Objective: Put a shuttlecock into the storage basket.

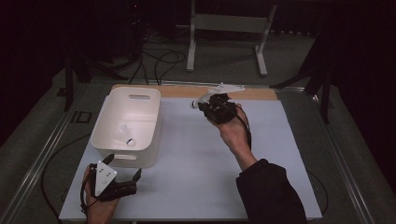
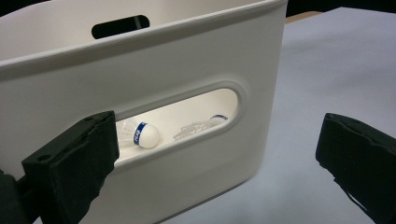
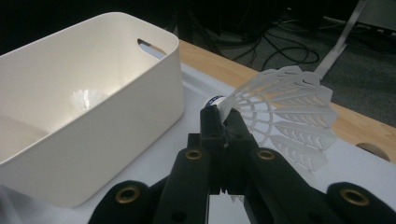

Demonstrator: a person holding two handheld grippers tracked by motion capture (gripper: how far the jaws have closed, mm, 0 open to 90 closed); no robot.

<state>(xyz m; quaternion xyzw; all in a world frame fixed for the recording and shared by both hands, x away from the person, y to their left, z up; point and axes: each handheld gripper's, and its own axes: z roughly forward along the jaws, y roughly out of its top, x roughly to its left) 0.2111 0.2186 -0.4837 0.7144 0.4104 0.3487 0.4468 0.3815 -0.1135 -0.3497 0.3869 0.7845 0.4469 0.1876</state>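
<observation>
The right gripper (image 3: 223, 122) has its fingers (image 3: 211, 135) clenched on a white plastic shuttlecock (image 3: 280, 116). The fingers pinch the skirt close to its narrow end; the blue-banded cork tip pokes out just past the fingertips, and the open lattice skirt fans out to one side of them. In the high view this gripper (image 1: 201, 105) is held by the person's right hand (image 1: 232, 127) beside the far right corner of the white storage bin (image 1: 150, 122), clear of its rim, with the shuttlecock (image 1: 194, 104) pointing tip-first toward the bin.

The bin stands on the pale worktop (image 1: 201, 163). It has a slot handle in each end wall. Inside it, on the bin floor, lies a second shuttlecock (image 2: 140, 134) with a blue band at its cork; through the near slot handle a further blue-banded tip is partly visible beyond it.

The left gripper (image 1: 123, 171) sits just outside the bin's near end wall (image 2: 154, 70), fingers (image 2: 74, 163) released and spread wide. Nothing is between them; they face the near slot handle without touching the wall.
</observation>
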